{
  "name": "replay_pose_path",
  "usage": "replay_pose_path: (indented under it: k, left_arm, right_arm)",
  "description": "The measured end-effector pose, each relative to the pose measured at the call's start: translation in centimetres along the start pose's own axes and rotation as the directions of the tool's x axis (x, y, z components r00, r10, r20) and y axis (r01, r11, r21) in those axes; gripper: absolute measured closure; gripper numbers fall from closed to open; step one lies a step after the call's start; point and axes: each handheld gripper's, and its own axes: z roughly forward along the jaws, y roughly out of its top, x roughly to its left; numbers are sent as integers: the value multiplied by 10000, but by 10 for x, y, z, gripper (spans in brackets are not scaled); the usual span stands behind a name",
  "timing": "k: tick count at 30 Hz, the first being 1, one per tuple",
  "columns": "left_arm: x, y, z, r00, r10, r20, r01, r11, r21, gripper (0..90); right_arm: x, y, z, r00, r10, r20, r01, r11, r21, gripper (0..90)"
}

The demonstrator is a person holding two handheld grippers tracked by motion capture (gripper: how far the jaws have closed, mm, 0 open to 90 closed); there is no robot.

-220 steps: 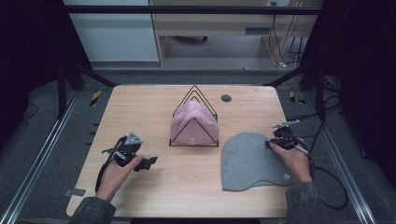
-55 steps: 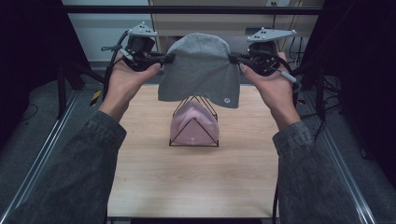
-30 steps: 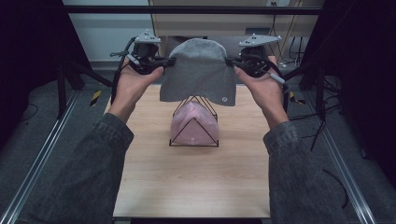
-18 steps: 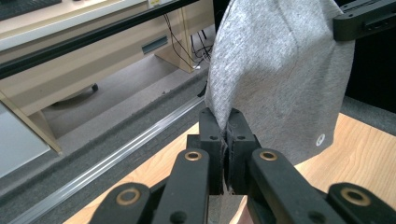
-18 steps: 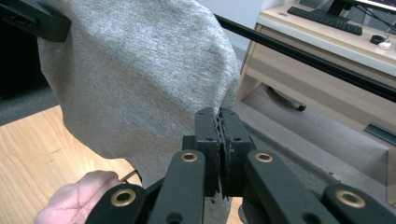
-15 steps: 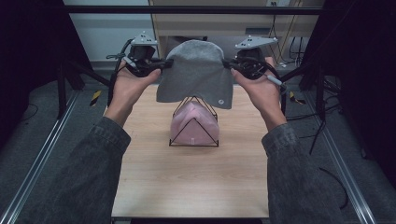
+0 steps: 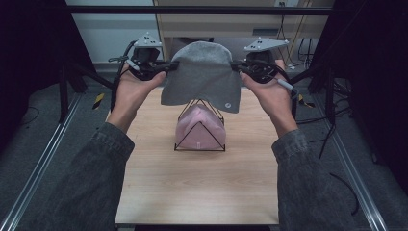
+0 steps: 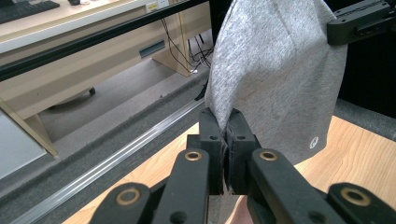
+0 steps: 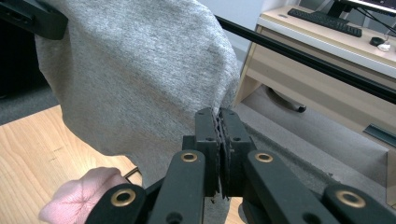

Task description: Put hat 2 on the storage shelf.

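Two tools, left tool (image 7: 168,65) & right tool (image 7: 234,66), each clamped on grey beanie (image 7: 202,77), held above pink beanie (image 7: 199,127) near counter (image 7: 202,187) far edge.

Light wooden table (image 7: 192,192) sitting at the frame's centre, grey carpeted floor (image 7: 43,130) spreading on both sides, metal rails (image 7: 38,178) running along the table, beige desk (image 7: 226,21) standing at the top, dark frame posts (image 7: 62,82) rising at the sides.
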Motion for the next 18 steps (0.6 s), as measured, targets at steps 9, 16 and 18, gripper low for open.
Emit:
replay_pose_path:
  k: [9,16,18]
  left_arm:
    - [-5,4,-1,9999,109,14,-109,9999,-43,874]
    - [-3,-2,10,9992,341,-185,-335,9989,324,874]
    - [1,-6,15,9994,274,-193,-267,9990,362,874]
  right_arm:
    - [-1,1,-3,10000,-8,64,8,10000,-24,881]
    - [-4,-5,5,9999,-17,105,15,9998,212,881]
    - [-5,-7,10,9999,-50,101,47,9995,298,881]
